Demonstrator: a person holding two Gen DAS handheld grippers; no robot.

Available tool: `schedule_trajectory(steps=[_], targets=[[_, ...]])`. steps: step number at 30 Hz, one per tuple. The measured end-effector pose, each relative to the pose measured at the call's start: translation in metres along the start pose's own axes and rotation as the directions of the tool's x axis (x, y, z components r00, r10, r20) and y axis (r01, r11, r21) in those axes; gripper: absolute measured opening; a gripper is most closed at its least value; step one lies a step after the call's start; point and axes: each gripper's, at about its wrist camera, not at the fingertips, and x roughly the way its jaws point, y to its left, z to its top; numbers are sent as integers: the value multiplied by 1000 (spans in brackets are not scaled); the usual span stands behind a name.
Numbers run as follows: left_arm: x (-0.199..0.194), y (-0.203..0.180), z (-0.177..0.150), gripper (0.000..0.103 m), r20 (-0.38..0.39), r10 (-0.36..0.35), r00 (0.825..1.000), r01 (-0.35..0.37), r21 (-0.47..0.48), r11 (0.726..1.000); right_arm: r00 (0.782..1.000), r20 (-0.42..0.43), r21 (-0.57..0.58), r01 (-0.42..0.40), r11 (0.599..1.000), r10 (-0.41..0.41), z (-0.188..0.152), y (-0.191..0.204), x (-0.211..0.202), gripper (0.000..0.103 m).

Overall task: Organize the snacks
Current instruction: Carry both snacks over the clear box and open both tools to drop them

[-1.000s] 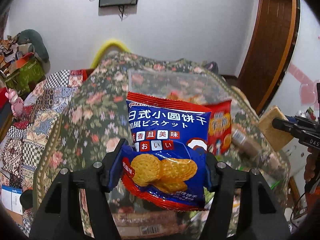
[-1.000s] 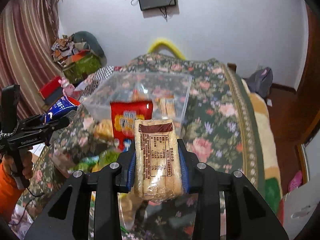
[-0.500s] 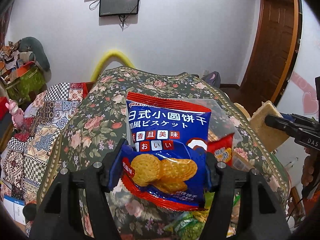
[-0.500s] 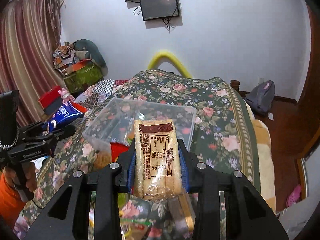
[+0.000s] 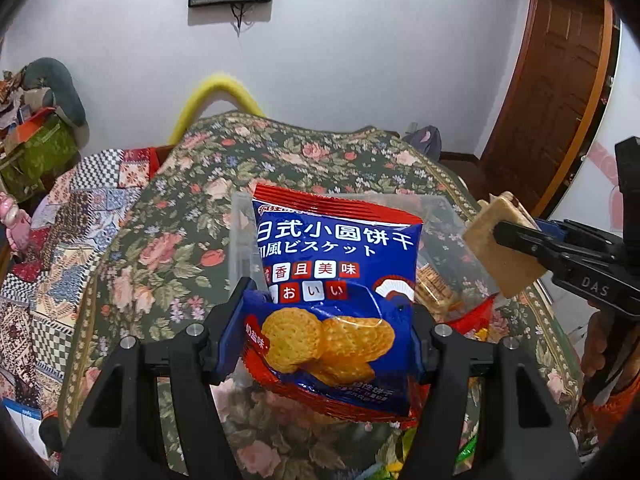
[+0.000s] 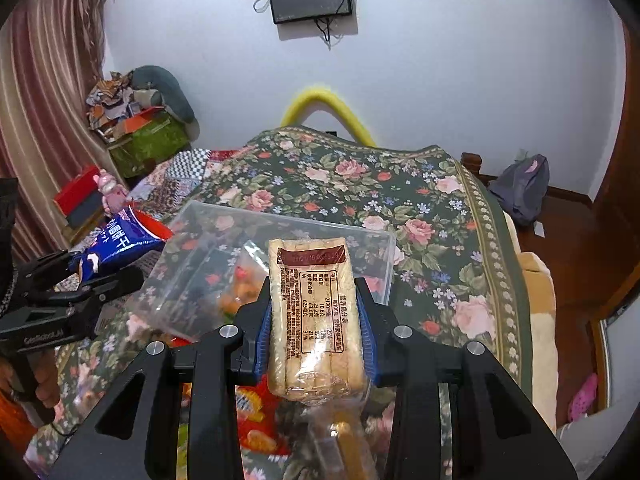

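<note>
Biscuit bag (image 5: pixel 334 300), blue and red, sits clamped between the left gripper (image 5: pixel 328 332) fingers, held above the near edge of the clear plastic bin (image 6: pixel 208 240). Right gripper (image 6: pixel 314 332) fingers are closed on the wafer pack (image 6: pixel 314 316), also over the bin's near side. Versus a second ago: both grips unchanged, both hands have shifted across the floral bedspread (image 6: pixel 420 216), so the bin now lies under and ahead of the packs, the loose snacks at the bedspread's near edge mostly out of view.
</note>
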Motion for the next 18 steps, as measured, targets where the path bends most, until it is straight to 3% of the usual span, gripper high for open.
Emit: schedule_trajectory(steps=[7, 18], targets=[[35, -1, 0, 64, -66, -2, 998, 3, 10, 1000, 997, -73, -4, 7, 1000, -7, 1, -4, 33, 33], [64, 2, 4, 65, -104, 1, 995, -3, -13, 1000, 989, -146, -8, 8, 1000, -9, -3, -5, 60, 34]])
